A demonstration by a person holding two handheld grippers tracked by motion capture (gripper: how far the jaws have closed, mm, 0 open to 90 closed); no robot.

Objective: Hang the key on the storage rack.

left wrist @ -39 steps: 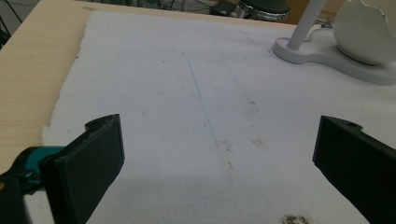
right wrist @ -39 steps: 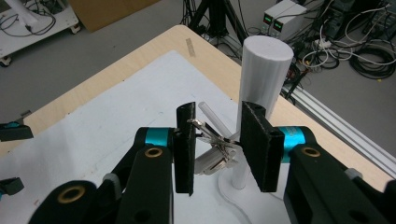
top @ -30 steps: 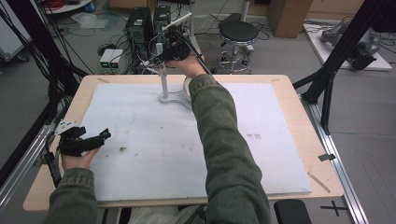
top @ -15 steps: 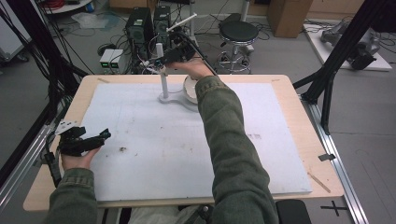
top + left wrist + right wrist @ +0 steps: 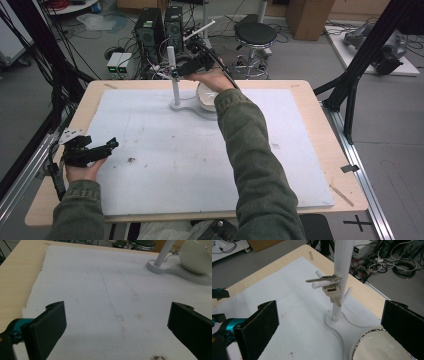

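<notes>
1. Keys [image 5: 332, 291] hang in a small bunch from a peg of the white stand [image 5: 342, 277] at the far side of the tabletop [image 5: 320, 150]; one key lies flat along the peg, the others dangle beside the post.
2. We see our right gripper [image 5: 192, 62] held up beside the top of the stand's post in the high view, close to the keys but not touching them.
3. Its fingers [image 5: 262, 325] stand wide apart, having just been opening, and nothing is between them; the keys and post sit in the gap farther off.
4. We see a white bowl [image 5: 377, 347] with a silvery rim resting on the stand's flat base, just beside the post.
5. Our left gripper [image 5: 87, 150] rests low at the near left of the tabletop, well apart from the stand.
6. Its fingers [image 5: 47, 327] are spread wide over the white mat [image 5: 100, 302], with nothing between them.
7. We note thin pen lines and a few dark specks on the mat.
</notes>
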